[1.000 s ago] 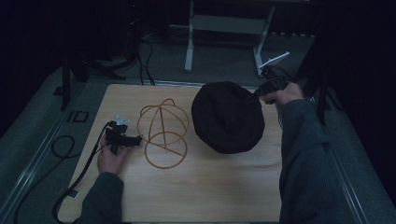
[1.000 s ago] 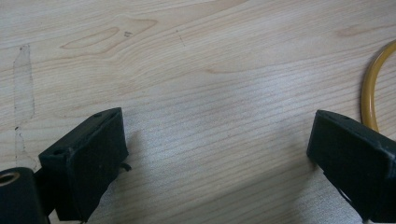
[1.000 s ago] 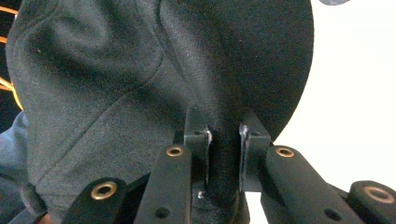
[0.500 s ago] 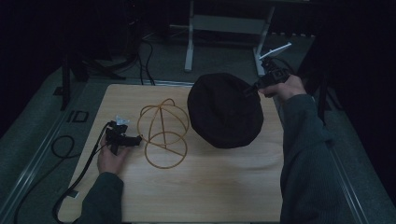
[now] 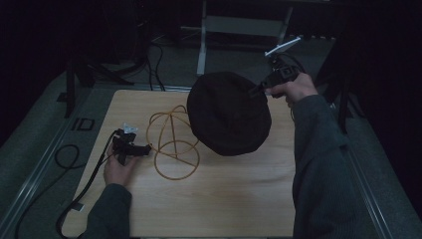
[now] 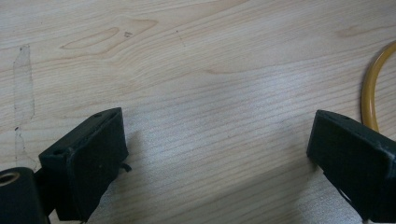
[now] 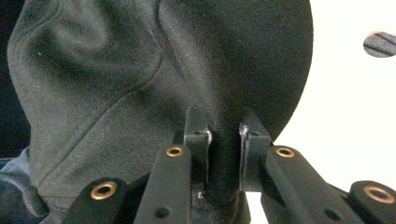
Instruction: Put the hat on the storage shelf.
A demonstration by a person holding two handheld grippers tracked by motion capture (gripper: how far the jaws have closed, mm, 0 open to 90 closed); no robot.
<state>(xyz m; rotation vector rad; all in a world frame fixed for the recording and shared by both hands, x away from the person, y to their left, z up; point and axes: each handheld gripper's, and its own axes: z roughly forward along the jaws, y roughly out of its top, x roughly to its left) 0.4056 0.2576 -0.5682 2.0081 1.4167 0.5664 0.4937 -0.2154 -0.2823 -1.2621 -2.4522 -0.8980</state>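
A black cloth hat [image 5: 226, 114] hangs tilted above the wooden table [image 5: 239, 194], held by its right edge. My right gripper [image 5: 258, 90] is shut on that edge; in the right gripper view the dark hat fabric [image 7: 154, 70] is pinched between its jaws [image 7: 223, 140]. A yellow wire hat stand [image 5: 173, 142] sits on the table, its right part hidden behind the hat. My left gripper [image 5: 142, 149] rests on the table just left of the stand, and its jaws [image 6: 217, 154] stand wide open over bare wood, with the wire ring [image 6: 369, 93] at the right edge.
A black cable [image 5: 84, 184] trails from the left gripper off the table's left front. A metal frame leg [image 5: 201, 45] and more cables lie on the dark floor behind the table. Bare wood spans the table's front half.
The right gripper has lifted the hat off the table and carried it up and leftward, over the right side of the wire stand. The left gripper has stayed put.
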